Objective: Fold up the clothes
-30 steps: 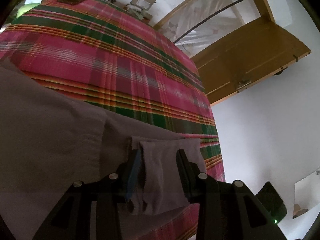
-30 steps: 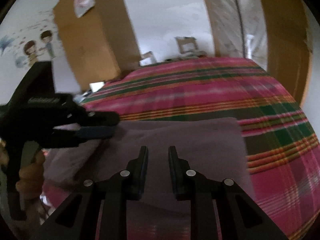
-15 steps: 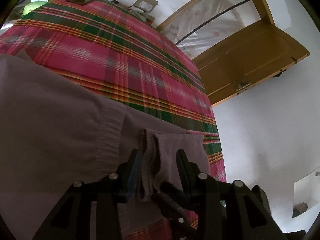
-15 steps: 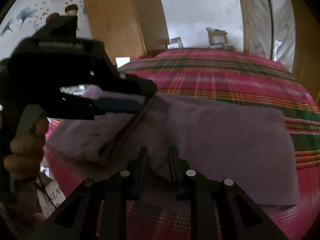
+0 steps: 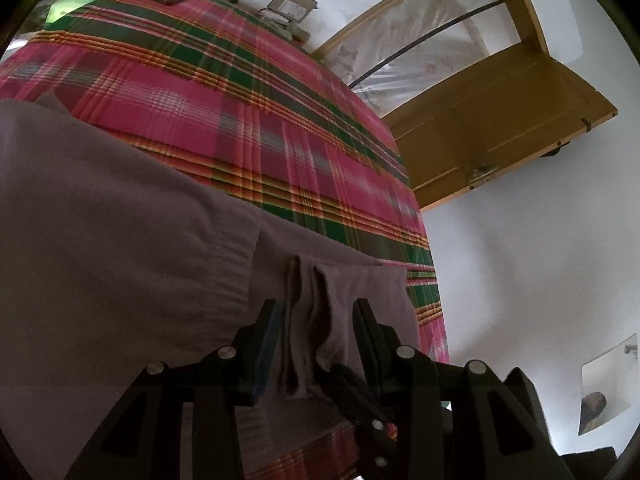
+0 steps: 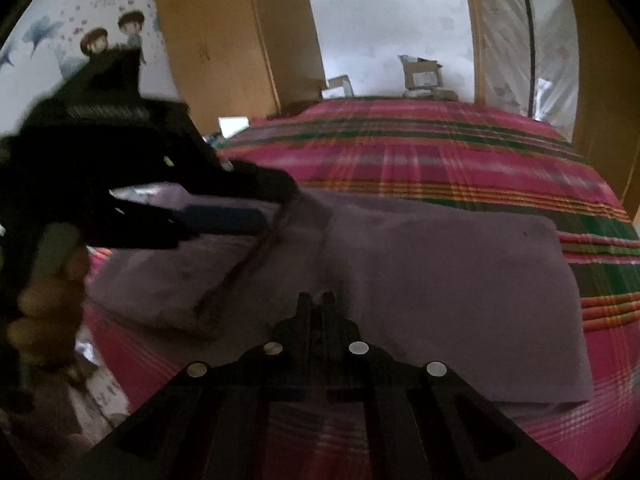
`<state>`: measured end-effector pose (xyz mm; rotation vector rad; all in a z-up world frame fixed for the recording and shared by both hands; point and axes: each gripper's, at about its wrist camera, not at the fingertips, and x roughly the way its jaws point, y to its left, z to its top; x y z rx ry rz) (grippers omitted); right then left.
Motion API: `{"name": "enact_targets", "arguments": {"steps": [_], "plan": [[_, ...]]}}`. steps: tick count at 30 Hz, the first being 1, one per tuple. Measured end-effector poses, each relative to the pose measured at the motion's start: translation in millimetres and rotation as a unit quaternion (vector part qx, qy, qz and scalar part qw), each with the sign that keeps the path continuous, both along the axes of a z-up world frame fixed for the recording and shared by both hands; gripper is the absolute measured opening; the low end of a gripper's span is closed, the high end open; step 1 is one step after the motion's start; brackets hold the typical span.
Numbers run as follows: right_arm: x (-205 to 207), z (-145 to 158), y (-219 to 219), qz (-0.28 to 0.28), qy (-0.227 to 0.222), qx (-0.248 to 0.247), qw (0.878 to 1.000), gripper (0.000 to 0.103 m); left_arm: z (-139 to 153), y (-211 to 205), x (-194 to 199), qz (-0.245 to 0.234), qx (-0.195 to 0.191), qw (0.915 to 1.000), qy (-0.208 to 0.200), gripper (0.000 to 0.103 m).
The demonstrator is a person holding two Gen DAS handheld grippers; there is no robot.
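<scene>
Your grey garment lies spread on the plaid bedcover, filling the lower centre and right of the right wrist frame. Your right gripper sits at bottom centre, jaws drawn together and pinching a small fold at the garment's near edge. Your left gripper, lower centre of its own frame, has jaws apart with bunched folds of the garment between them; grip not confirmed. In the right view it appears at left, lifting a hem.
</scene>
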<state>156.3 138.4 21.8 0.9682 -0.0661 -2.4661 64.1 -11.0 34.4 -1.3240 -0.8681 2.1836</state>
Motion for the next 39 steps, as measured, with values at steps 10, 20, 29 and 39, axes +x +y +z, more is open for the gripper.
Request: {"name": "enact_targets", "arguments": {"steps": [10,20,29,39], "plan": [[-5.1,4.0,9.0,0.013,-0.051,-0.074,0.996,0.004,-2.2,-0.1,-2.1,-0.003,0.003,1.0000,-0.007,0.038],[-11.9,7.3,16.3,0.002,-0.051,-0.084,0.995,0.012,-1.9,-1.6,-6.7,0.004,-0.001,1.0000,-0.003,0.038],[-31.5,-8.7,-5.3,-0.003,-0.061,-0.031,0.998,0.016,3.0,-6.6,-6.5,0.012,-0.006,0.9999,0.007,0.038],[-24.7,2.8,0.7,-0.019,-0.022,-0.012,0.999,0.025,7.3,-19.5,0.8,0.019,-0.017,0.9996,0.015,0.038]]}}
